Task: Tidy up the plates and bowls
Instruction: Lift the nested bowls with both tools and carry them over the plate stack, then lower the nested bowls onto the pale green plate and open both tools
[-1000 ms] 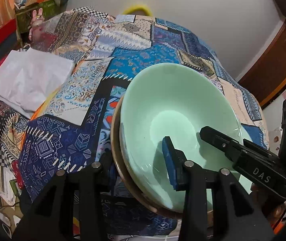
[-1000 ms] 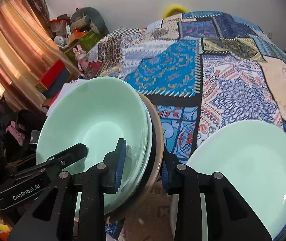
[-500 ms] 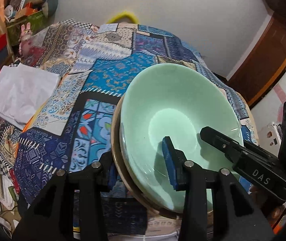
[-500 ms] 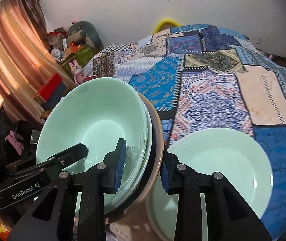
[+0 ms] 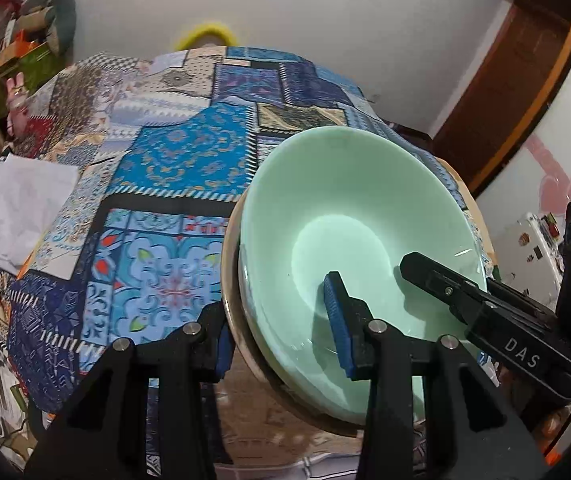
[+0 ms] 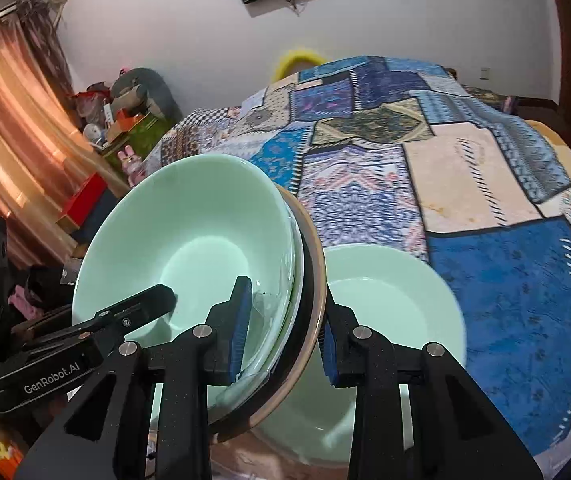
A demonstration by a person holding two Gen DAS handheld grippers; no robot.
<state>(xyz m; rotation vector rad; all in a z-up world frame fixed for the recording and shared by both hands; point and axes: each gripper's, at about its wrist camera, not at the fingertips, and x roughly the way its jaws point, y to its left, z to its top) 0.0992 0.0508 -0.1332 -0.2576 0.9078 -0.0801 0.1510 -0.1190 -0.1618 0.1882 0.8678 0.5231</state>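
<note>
**Two grippers clamp a tilted stack of dishes over a patchwork cloth**

In the left wrist view, a folded white cloth (image 5: 13,208) lies at the left edge on the blue patchwork tablecloth (image 5: 173,168). Lower centre, the left gripper (image 5: 281,320) is clamped on the stack's rim, one blue-padded finger behind the brown-rimmed plate (image 5: 231,280), the other inside the green bowl (image 5: 349,216). The stack stands tilted on edge, centre right of the frame. At lower right, the right gripper (image 5: 429,272) reaches into the bowl from the opposite side.

In the right wrist view, orange curtains (image 6: 9,128) fill the left edge, with the left gripper (image 6: 153,300) entering at lower left, its tip inside the bowl. The green bowl (image 6: 189,240) sits left of centre, nested against the brown-rimmed plate (image 6: 313,280). The right gripper (image 6: 285,328) pinches that rim at lower centre. Just right of it, a second green plate (image 6: 397,292) lies flat on the tablecloth (image 6: 485,200), partly behind the held stack.
</note>
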